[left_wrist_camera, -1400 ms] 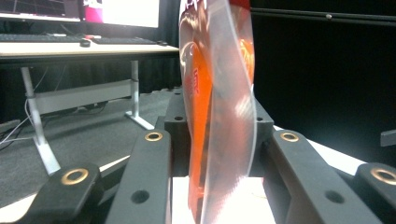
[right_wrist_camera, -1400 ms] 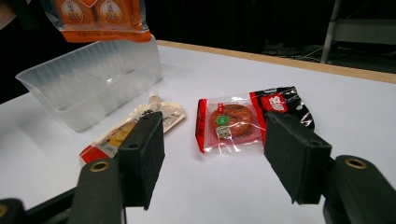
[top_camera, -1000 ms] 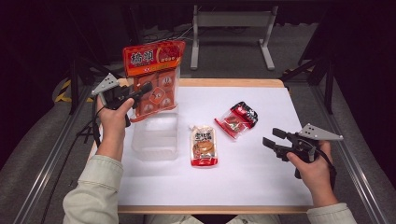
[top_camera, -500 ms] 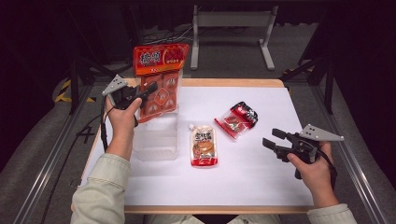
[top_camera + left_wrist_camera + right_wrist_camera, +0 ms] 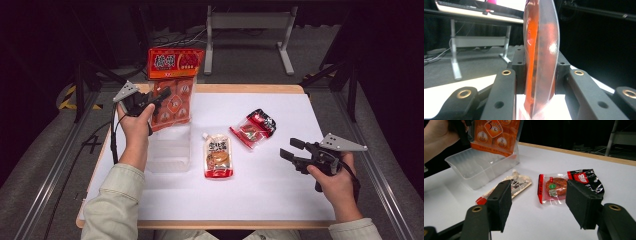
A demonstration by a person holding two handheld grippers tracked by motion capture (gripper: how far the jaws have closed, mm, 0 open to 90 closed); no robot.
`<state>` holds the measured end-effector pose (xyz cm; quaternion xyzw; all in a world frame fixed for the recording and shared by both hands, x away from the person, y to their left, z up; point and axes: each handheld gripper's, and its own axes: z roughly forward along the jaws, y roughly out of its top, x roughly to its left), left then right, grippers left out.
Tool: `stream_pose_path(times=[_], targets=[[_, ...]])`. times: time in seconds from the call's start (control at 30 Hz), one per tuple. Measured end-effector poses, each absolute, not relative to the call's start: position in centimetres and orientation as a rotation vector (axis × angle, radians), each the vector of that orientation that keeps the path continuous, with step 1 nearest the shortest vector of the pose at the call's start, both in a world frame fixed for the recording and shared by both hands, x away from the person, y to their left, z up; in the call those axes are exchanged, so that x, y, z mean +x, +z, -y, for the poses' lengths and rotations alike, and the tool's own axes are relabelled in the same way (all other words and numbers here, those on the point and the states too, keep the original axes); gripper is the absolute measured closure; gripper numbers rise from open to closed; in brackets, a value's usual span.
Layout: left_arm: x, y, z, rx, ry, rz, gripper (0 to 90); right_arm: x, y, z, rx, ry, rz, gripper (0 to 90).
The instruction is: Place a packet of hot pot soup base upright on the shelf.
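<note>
My left gripper [image 5: 161,96] is shut on a tall orange-red snack bag [image 5: 172,90], holding it upright over the far end of a clear plastic box [image 5: 169,150]. In the left gripper view the bag [image 5: 540,57] stands edge-on, pinched between the two black jaws. A white and red spout pouch [image 5: 217,156] lies flat in the middle of the white table [image 5: 260,200]. A red and black packet [image 5: 253,128] with a round snack lies to its right. My right gripper [image 5: 291,150] hovers at the right, open and empty, its jaws pointing toward the packet [image 5: 564,185].
The clear box [image 5: 480,167] sits at the table's left side, near the person's left forearm [image 5: 125,180]. A metal frame [image 5: 247,22] stands on the floor beyond the table. Bare white surface lies in front of the pouch [image 5: 506,187].
The left hand has carried the orange-red bag rightward and a little down, over the clear box. The right hand has kept still.
</note>
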<state>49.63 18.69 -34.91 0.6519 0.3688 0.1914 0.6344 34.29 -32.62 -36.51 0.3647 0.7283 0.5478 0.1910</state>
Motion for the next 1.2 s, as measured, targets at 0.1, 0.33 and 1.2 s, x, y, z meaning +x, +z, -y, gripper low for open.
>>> stream_pose_path(times=[0.1,0.33,1.2], targets=[[49.7,-35.2,-18.5,1.536,0.440,-0.850,70.5,34.3,-36.5,32.7,1.027,1.542,-2.046,38.6],[49.9,-35.3,-18.5,1.510,0.441,-0.876,70.5,34.3,-36.5,32.5,1.022,1.544,-2.053,38.4],[50.7,-35.7,-17.2,1.576,0.438,-0.925,70.3,34.3,-36.5,32.3,1.004,1.560,-2.065,37.6]])
